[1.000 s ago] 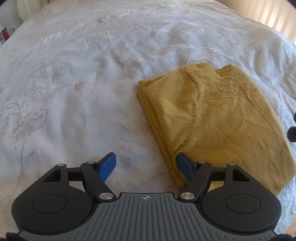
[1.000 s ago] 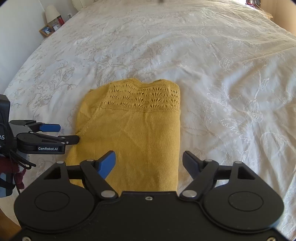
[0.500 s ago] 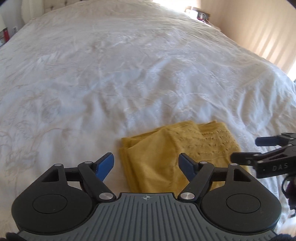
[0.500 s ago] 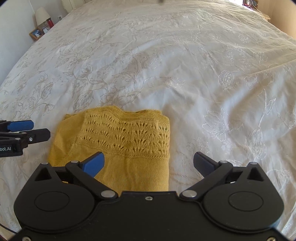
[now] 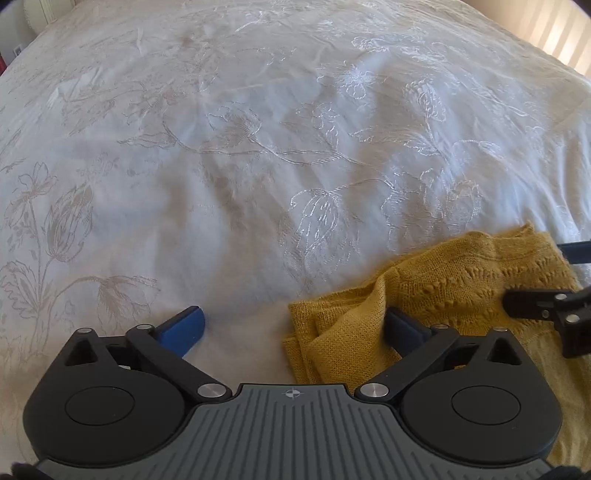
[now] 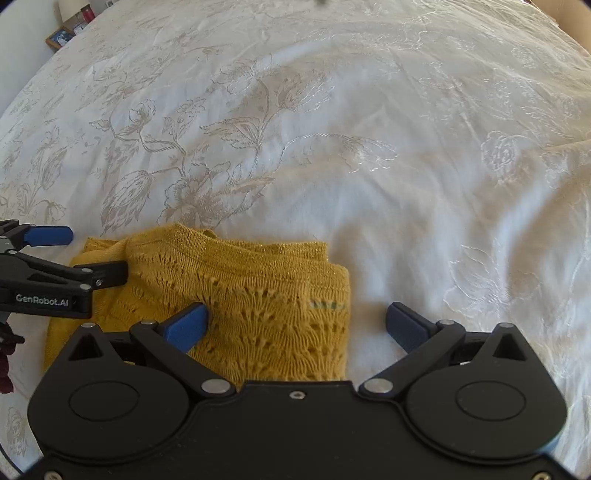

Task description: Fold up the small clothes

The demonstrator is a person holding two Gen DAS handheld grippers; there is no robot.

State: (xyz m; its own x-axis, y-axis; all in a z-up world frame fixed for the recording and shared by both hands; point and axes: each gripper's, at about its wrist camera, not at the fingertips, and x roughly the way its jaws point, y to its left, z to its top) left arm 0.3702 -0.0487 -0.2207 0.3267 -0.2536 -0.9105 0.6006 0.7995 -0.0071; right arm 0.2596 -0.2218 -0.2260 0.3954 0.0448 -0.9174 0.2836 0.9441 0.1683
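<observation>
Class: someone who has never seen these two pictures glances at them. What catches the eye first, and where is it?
The mustard knit garment, folded on the white embroidered bedspread, stands out most, low and left in the right wrist view. Both the right gripper and the left gripper hang open at its far corners, blue fingers spread.

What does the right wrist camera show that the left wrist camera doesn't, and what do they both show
Only the right wrist view shows the picture frame beyond the bed's far left corner, the sweater's straight right fold edge and the GenRobot.AI lettering on the left gripper's side.

Only the left wrist view shows the sunlit striped wall at upper right and the stacked layers at the sweater's left corner.

Both show the mustard knit sweater folded on the embroidered white bedspread, with the left gripper and right gripper open over its far corners.
</observation>
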